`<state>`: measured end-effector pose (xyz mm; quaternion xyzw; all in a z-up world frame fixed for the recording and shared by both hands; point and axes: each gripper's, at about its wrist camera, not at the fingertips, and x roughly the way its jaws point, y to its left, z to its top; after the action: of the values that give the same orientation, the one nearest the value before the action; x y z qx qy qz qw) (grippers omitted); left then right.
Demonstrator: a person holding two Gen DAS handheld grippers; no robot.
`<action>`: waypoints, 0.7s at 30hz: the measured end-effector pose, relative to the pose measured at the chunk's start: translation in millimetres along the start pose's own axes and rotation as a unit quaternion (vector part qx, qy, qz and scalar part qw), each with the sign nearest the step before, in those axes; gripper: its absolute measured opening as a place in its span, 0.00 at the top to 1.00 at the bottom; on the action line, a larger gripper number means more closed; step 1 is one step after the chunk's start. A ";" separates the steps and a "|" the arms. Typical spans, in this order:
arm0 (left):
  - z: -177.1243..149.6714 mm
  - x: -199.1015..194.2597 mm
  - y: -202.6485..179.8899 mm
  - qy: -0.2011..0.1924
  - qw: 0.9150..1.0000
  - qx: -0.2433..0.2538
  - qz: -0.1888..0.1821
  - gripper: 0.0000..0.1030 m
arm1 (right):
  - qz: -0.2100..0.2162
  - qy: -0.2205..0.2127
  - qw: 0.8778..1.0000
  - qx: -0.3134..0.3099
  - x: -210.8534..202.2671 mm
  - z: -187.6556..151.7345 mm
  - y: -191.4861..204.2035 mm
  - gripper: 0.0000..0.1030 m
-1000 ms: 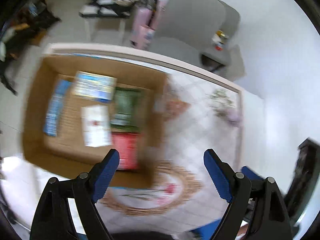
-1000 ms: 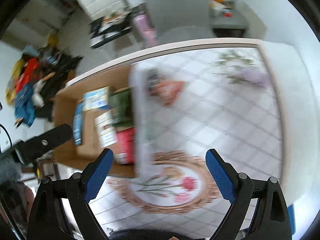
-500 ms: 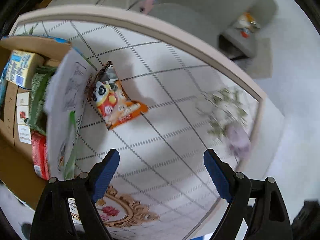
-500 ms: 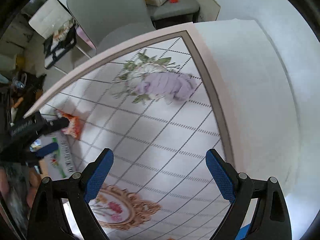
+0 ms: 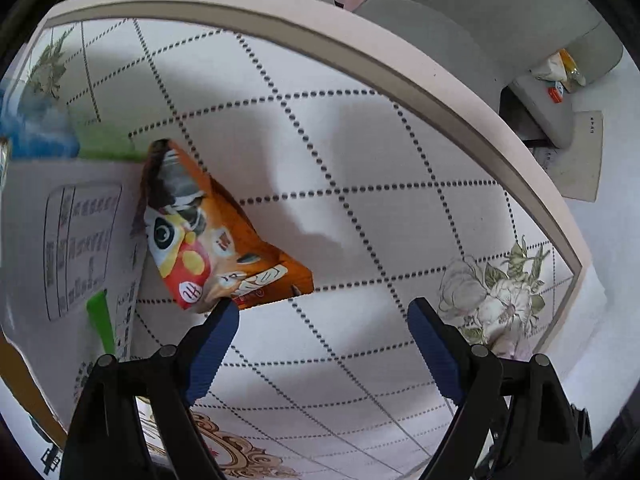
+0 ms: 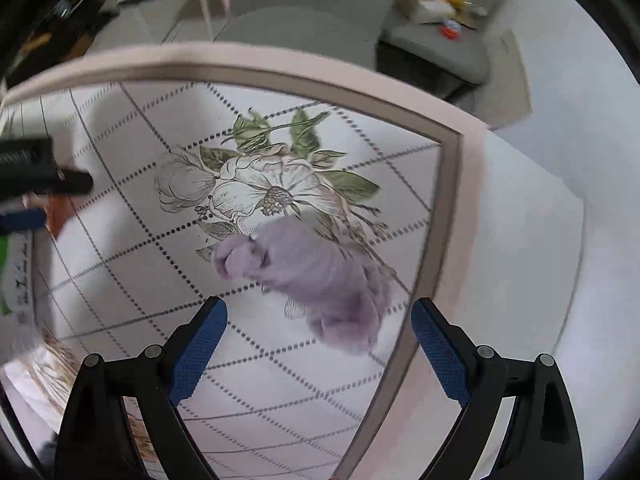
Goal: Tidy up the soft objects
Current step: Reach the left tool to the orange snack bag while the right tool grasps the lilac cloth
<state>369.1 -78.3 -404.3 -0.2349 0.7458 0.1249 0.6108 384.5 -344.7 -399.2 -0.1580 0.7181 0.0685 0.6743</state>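
The tablecloth (image 5: 360, 208) is white with a dotted grid and printed flowers. At its left a white packet (image 5: 68, 240) carries small print too blurred to read. Against it leans an orange snack bag (image 5: 212, 240) with a cartoon face. A purple cloth (image 6: 312, 276) lies near the table corner. The left gripper (image 5: 320, 312) and right gripper (image 6: 318, 312) both gape wide, holding nothing.

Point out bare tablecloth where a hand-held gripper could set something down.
Free: the gridded tablecloth between the orange snack bag and the printed flower, up to the far table rim. Crowded: the left side, where the white packet touches the bag; and the purple soft toy on the flower by the right border.
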 end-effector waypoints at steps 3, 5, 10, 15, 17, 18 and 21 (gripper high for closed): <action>2.9 0.1 -3.1 -0.002 1.000 0.007 -0.001 0.17 | 0.028 0.012 1.000 -0.009 15.0 11.0 -2.8 0.08; 5.1 0.6 -3.9 -0.004 1.000 0.011 -0.004 0.40 | 0.046 0.024 0.999 -0.007 25.5 17.7 -6.2 0.08; 4.5 5.4 -0.1 0.004 1.000 0.028 -0.006 0.81 | 0.054 0.042 0.998 0.009 41.1 25.7 -2.7 0.37; -32.1 -12.5 -20.8 -0.021 0.991 0.130 0.010 0.81 | 0.056 0.044 0.997 0.042 40.7 17.1 -3.0 0.50; -47.4 -23.5 -33.4 -0.037 0.983 0.176 0.025 0.81 | 0.083 0.052 0.993 0.066 40.3 16.9 -10.8 0.52; -50.9 -28.1 -34.4 -0.039 0.983 0.178 0.025 0.79 | 0.095 0.054 0.992 0.069 39.7 16.6 -12.4 0.52; -40.6 -42.0 -7.9 -0.042 0.996 0.069 -0.048 0.64 | 0.086 0.057 0.993 0.060 37.3 15.9 -9.7 0.52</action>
<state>344.5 -96.0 -353.8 -0.2225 0.7139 0.0534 0.6618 401.2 -353.9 -436.3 -0.0588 0.7693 0.0737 0.6318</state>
